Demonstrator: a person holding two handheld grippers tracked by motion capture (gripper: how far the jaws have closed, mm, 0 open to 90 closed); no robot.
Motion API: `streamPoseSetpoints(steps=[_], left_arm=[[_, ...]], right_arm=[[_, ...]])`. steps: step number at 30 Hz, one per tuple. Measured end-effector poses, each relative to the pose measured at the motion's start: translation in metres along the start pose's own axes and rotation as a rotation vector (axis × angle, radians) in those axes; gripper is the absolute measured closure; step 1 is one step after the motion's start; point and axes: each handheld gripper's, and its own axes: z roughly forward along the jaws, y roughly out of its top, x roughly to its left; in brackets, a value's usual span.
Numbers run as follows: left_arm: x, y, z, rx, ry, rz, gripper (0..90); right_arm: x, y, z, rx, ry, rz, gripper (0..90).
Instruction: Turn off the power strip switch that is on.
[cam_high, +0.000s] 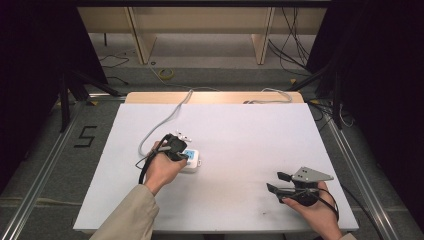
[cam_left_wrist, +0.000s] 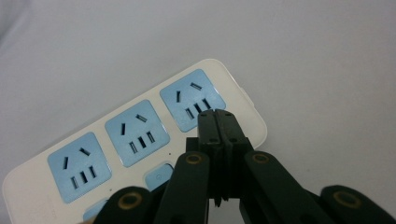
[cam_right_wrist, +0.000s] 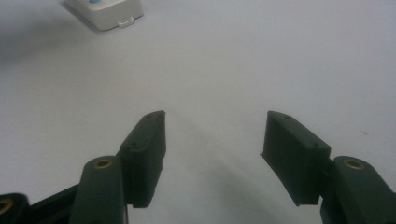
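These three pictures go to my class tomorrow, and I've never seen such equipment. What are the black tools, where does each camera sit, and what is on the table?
A person holds a hand-operated two-jaw tool in each hand. The high view looks down on the white table. The other two cameras ride on the tools, looking along their black jaws. The left gripper has its jaws pressed together over a white power strip with blue sockets, gripping nothing; whether it touches is unclear. The right gripper is open above bare table, empty. A grey cable trails toward the far edge.
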Motion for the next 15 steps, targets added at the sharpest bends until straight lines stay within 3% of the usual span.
streamPoseSetpoints(steps=[15], left_arm=[[0.0003,0.0072,0.0058,0.050,-0.012,0.008,89.5]], right_arm=[[0.0001,-0.0001,0.0003,0.002,0.002,0.000,40.0]])
